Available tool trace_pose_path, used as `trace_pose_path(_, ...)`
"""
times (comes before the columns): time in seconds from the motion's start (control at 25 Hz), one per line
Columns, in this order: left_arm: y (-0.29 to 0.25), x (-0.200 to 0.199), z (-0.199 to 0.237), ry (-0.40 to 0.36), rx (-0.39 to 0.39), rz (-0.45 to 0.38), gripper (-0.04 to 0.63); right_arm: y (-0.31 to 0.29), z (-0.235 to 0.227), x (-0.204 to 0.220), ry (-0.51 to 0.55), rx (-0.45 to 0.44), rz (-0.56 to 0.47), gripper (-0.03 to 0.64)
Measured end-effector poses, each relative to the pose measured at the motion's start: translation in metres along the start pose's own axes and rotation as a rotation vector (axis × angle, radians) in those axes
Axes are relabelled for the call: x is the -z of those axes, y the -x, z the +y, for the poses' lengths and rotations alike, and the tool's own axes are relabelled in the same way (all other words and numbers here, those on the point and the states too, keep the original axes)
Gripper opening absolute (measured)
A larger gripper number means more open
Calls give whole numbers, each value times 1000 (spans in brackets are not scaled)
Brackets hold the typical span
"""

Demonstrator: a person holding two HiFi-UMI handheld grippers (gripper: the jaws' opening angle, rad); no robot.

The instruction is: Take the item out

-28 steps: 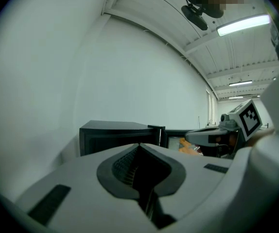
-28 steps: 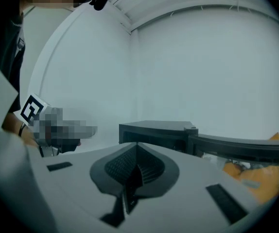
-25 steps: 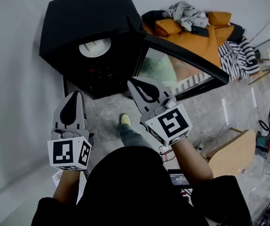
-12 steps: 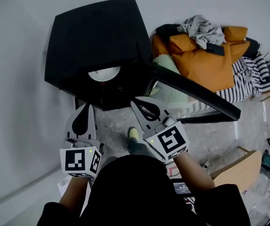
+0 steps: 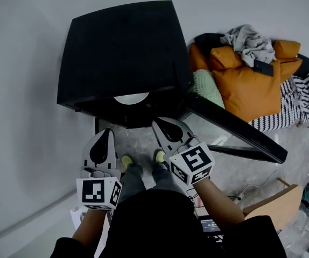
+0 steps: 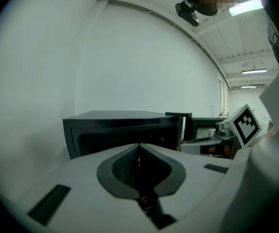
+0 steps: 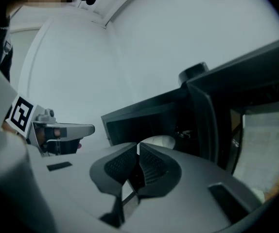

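Grey mottled floor and a plain white wall surround a black cabinet (image 5: 122,47) that stands low in front of us. Its front is open, and the white dish (image 5: 131,98) sits inside the dark cavity, ahead of the tips of both tongs and between the two. In the right gripper view it shows as a pale round shape straight beyond the tips.

We hold the left tongs (image 5: 107,130) with their jaws pressed together and nothing between them, apart from the cabinet front. The right tongs (image 5: 155,123) are likewise pressed together and empty, their tips near the lower edge of the opening but not touching the dish.

The cabinet's glass door (image 5: 235,128) hangs open to the right of the right tongs. Further right lie a green cloth (image 5: 205,87), an orange cushion (image 5: 246,85) with a grey garment (image 5: 248,42) on top, and striped fabric (image 5: 300,98).

Our yellow shoes (image 5: 126,160) stand between the two tongs. The only print we can make out is the black-and-white square markers on the left cube (image 5: 98,192) and the right cube (image 5: 193,163). A small screen (image 5: 211,226) at our waist is too small to read.
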State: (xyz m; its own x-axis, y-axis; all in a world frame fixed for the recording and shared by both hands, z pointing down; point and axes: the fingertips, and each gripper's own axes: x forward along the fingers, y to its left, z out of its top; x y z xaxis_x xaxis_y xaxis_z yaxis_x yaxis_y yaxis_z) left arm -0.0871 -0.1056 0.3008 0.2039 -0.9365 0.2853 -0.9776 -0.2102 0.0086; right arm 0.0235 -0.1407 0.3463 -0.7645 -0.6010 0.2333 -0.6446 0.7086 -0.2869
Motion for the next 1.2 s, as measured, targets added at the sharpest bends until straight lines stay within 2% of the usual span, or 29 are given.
trace_pose_path(0.16, -9, 11, 10, 20, 5, 21, 5, -16, 0, 13, -41, 1, 21, 15)
trace_pose_path(0.56, -33, 46, 34, 25, 50, 64, 5, -45, -18, 47, -153, 75, 46, 71)
trace_pose_path(0.8, -42, 62, 36, 45, 68, 71, 5, -56, -22, 50, -214, 79, 11, 98)
trace_pose_path(0.92, -48, 66, 38, 50, 69, 68, 5, -60, -24, 49, -279, 56, -33, 131)
trace_pose_path(1.2, -43, 81, 45, 79, 71, 66, 5, -72, -26, 57, -394, 67, -75, 152)
